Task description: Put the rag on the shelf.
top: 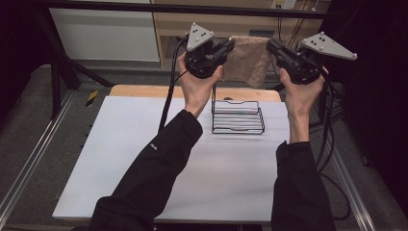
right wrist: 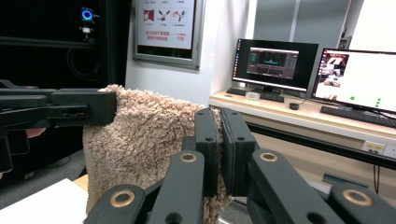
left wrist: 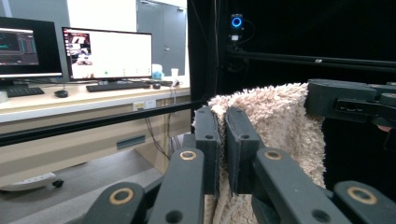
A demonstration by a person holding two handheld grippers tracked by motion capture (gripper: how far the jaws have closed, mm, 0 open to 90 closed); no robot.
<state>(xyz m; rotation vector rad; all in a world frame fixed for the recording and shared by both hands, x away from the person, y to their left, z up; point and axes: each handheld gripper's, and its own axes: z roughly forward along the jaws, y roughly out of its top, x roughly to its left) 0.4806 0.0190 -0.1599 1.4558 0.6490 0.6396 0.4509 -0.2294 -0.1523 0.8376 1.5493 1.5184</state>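
A fluffy beige towel (top: 248,57) hangs stretched between my two grippers, held up above the far edge of the table. My left gripper (top: 230,45) is shut on the towel's left top corner; in the left gripper view its jaws pinch the towel (left wrist: 275,116) edge, with the left gripper (left wrist: 223,140) pointing toward the other one. My right gripper (top: 272,47) is shut on the right top corner; the right gripper view shows the towel (right wrist: 144,135) pressed between the jaws of the right gripper (right wrist: 220,144). Below the towel a black wire rack (top: 237,117) stands on the white table (top: 144,159).
The wooden table edge (top: 139,90) lies behind the white surface. Black cables (top: 168,91) trail from both grippers down beside the table. A desk with monitors (right wrist: 275,60) and keyboards stands beyond. Dark frame bars (top: 192,8) run across the back.
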